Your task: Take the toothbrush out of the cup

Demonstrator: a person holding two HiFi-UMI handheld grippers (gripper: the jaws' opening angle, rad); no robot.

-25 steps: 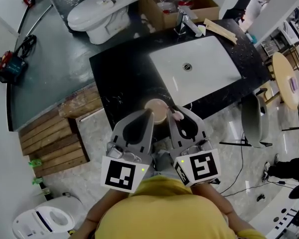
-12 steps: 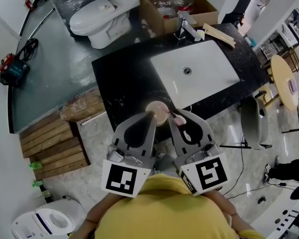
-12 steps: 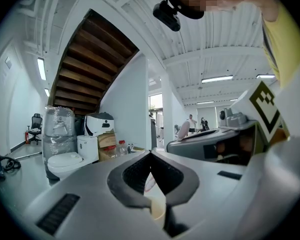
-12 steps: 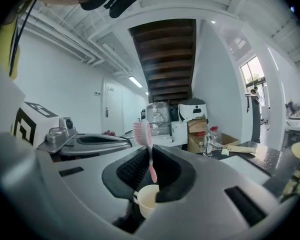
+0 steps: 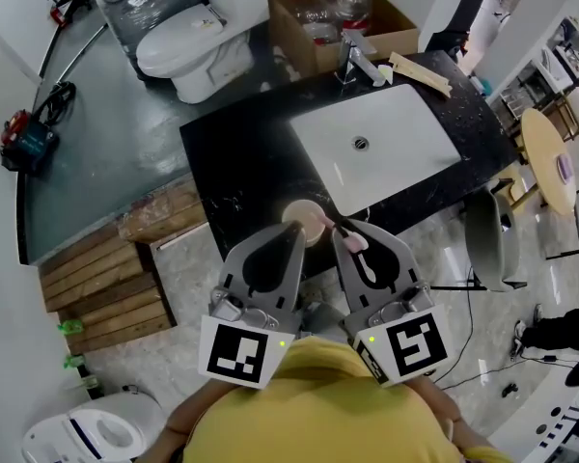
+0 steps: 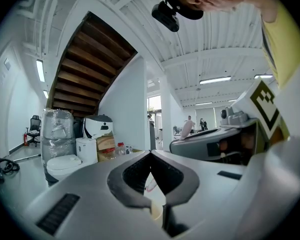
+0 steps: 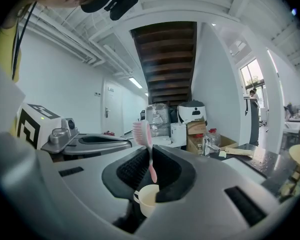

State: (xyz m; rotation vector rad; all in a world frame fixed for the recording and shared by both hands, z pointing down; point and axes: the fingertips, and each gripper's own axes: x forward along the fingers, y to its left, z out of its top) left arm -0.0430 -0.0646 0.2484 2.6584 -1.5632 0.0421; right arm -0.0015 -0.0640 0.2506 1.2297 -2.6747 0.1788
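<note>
Right tool [image 7: 151,151] clamped on the handle of the pink toothbrush [image 7: 141,130]; left tool [image 6: 151,155] had its jaws together on nothing. The toothbrush stood at the tips of the right tool's jaws, its lower end just over the rim of the cream cup [image 7: 146,198]; whether that end was fully clear of the cup could not be told.

In the right gripper view the long axis was near upright, with the bristle head at 12 o'clock, leaning slightly toward 11, and the handle end at 6 o'clock toward the cup. In the head view the toothbrush [image 5: 352,242] lay along a 10-to-4 line, head at the 4 o'clock end.

The cup [image 5: 302,222] sat near the front edge of the black desk [image 5: 241,152], with the white sink [image 5: 415,152] at its 1 o'clock.

Judged handling: a light, stiff and smooth plastic rod, likely to pivot or slip in a narrow grip. The mid-handle seemed the soundest hold, since the bristles would give. The cup looked light enough to tip if dragged.
</note>
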